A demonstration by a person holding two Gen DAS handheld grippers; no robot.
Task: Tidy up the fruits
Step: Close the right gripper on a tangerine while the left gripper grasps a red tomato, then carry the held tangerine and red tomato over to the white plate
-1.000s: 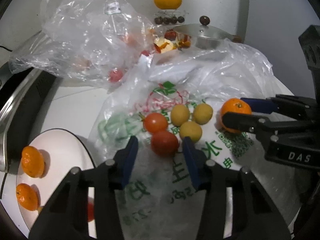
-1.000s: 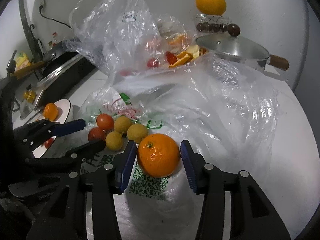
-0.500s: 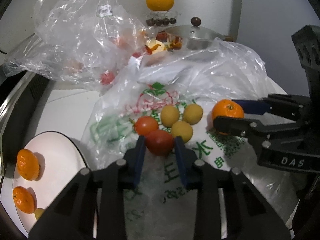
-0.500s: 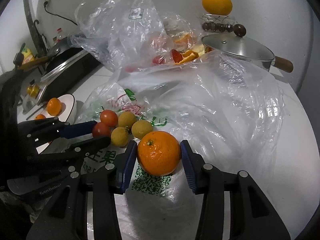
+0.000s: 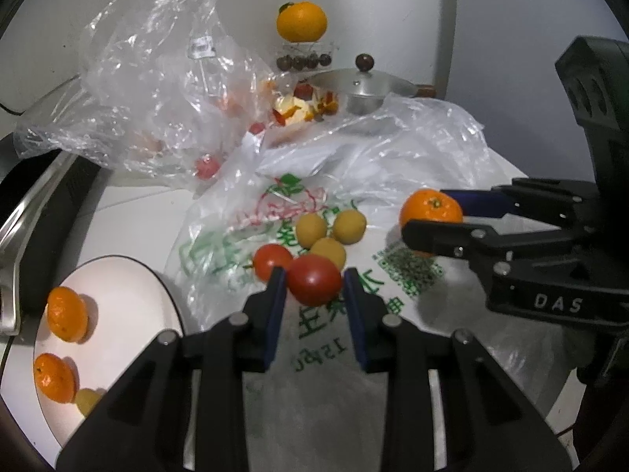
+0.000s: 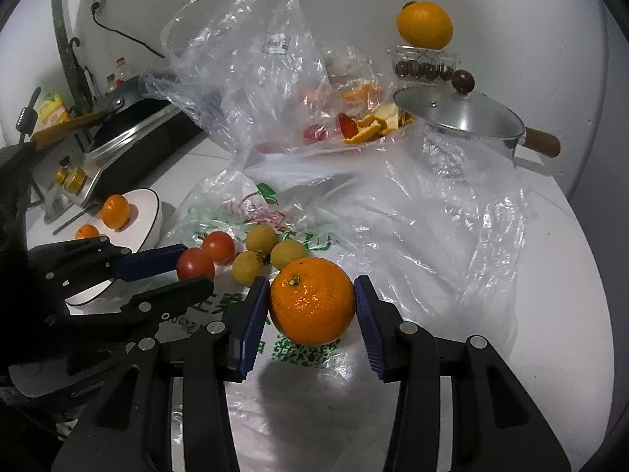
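Note:
My left gripper (image 5: 313,284) is shut on a red tomato (image 5: 313,279) on a printed plastic bag (image 5: 314,338). A second tomato (image 5: 272,260) and three small yellow fruits (image 5: 330,232) lie just beyond it. My right gripper (image 6: 312,302) is shut on an orange (image 6: 311,301), also on the bag. The orange also shows in the left wrist view (image 5: 430,209), held by the right gripper (image 5: 432,216). The left gripper (image 6: 184,271) and its tomato (image 6: 195,264) show in the right wrist view. A white plate (image 5: 118,306) at left holds two mandarins (image 5: 67,314) and a small yellow fruit (image 5: 87,400).
A crumpled clear bag (image 5: 157,90) with tomatoes stands behind. A lidded steel pot (image 6: 460,118) with a wooden handle, peel scraps (image 6: 369,124), and a box of dark fruit topped by an orange (image 6: 423,25) stand at the back. A black stove (image 6: 129,141) is at left.
My left gripper moved forward and closed on the red tomato. My right gripper tightened on the orange and barely moved.

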